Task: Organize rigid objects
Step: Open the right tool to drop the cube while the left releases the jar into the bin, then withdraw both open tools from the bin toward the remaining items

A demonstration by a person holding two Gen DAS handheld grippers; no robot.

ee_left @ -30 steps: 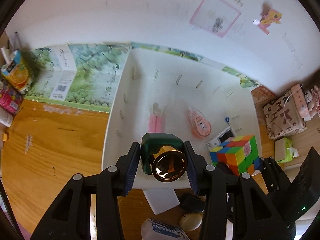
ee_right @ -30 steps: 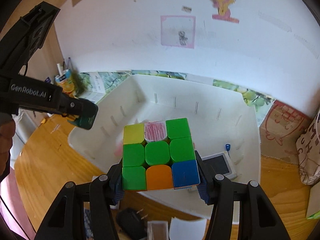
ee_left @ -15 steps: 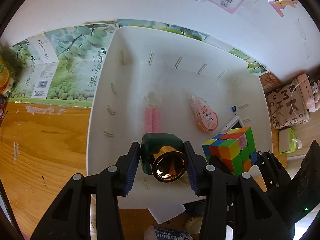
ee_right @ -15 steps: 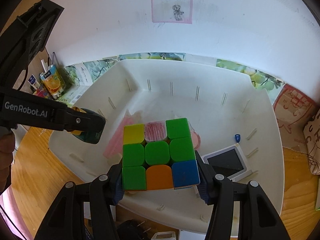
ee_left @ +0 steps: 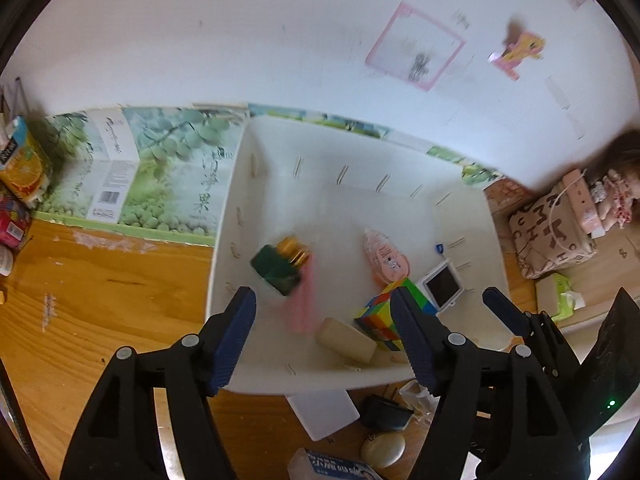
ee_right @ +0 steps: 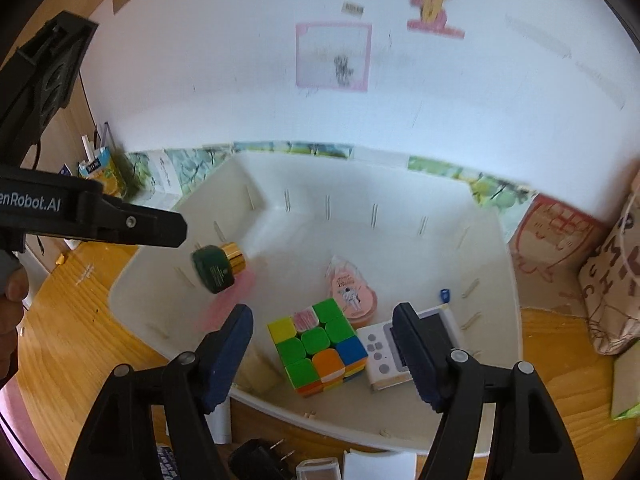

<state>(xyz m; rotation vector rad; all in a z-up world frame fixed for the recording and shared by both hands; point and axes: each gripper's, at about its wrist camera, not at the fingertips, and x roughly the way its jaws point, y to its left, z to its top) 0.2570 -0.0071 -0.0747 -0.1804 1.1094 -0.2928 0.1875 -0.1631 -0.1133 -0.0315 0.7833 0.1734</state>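
Both grippers hang over the white bin (ee_left: 224,264) on the wooden table (ee_left: 100,300), both with fingers spread wide and nothing between them. Left gripper (ee_left: 324,332) is above the bin's near-left part; right gripper (ee_right: 322,344) is above the near-right part, its black body also showing at the right edge of the left wrist view. The green bottle with gold cap (ee_left: 280,266) is blurred, tilted, at the left side of the bin, over or on a pink blurred item (ee_left: 302,304); cannot tell if it touches the floor of the bin. The colour cube (ee_right: 318,350) sits in the bin near the front wall, tilted a bit, just beside the small white timer (ee_right: 400,350) on its right. A pink correction tape (ee_right: 352,290) lies behind the cube, close to it. A beige block (ee_left: 346,340) lies at the front of the bin left of the cube. Outside the bin's front: black plug (ee_right: 256,460), clear plastic box (ee_right: 320,468), white card (ee_left: 324,412). Green fruit carton (ee_left: 132,176) stands against the wall left of the bin
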